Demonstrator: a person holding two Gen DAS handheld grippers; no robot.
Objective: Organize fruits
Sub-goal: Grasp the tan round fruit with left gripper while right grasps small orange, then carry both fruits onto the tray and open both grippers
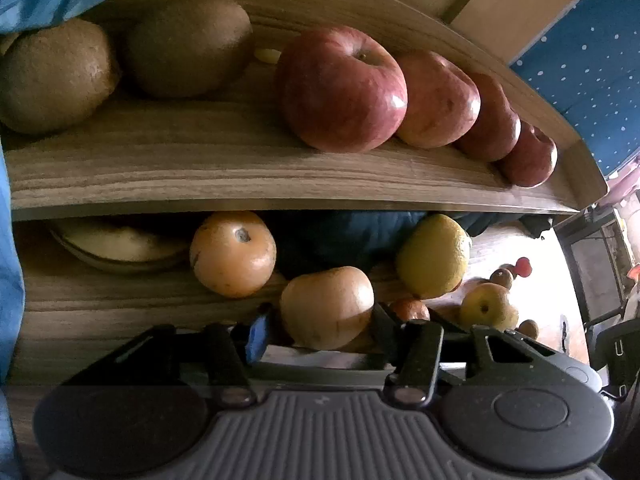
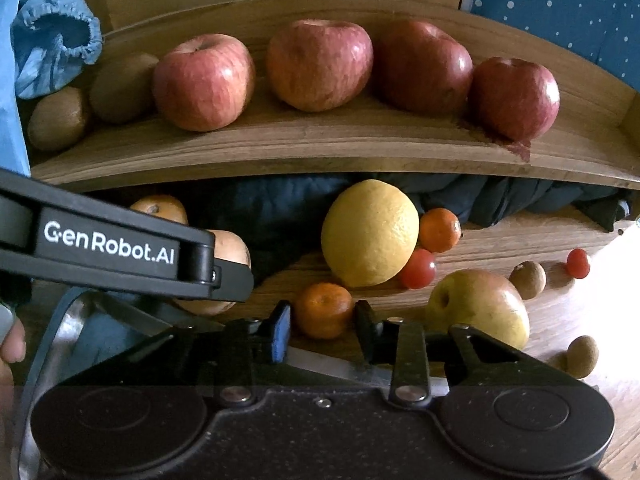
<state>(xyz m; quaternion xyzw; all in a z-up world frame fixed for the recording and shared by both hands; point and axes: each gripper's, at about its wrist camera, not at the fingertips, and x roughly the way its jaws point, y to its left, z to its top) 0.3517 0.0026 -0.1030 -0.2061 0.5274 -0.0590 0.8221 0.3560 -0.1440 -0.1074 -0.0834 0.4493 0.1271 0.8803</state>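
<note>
Between the left gripper [image 1: 320, 320] fingers sits a tan pear [image 1: 327, 307], on the counter [image 2: 520, 240] just below the shelf [image 1: 240, 168]. Both pads look pressed to its flanks, so I read it as gripped, though contact on the right side is partly hidden. Pear looks firm, smooth-skinned, moderately heavy; likely bruises if squeezed hard and could roll out if held off-centre. Best hold is across the widest belly, which is about where the fingers are. Left gripper points roughly level at the shelf front, low over the counter; in the right view its arm crosses from the left.

Right gripper [image 2: 322, 326] is spread open, fingers either side of a mandarin [image 2: 324, 310] but apart from it, nothing held. Mandarin looks light, soft-skinned, slightly yielding; take it across the middle with gentle force. This gripper also points level and low, over a metal tray rim [image 2: 60, 332].

Shelf top carries four apples [image 2: 318, 66] in a row and two kiwis [image 2: 58, 118] at the left end. Loose on the counter: a lemon [image 2: 370, 232], a second pear [image 1: 233, 254], a yellow apple [image 2: 478, 308], cherry tomatoes [image 2: 418, 269], small brown fruits [image 2: 528, 279].
</note>
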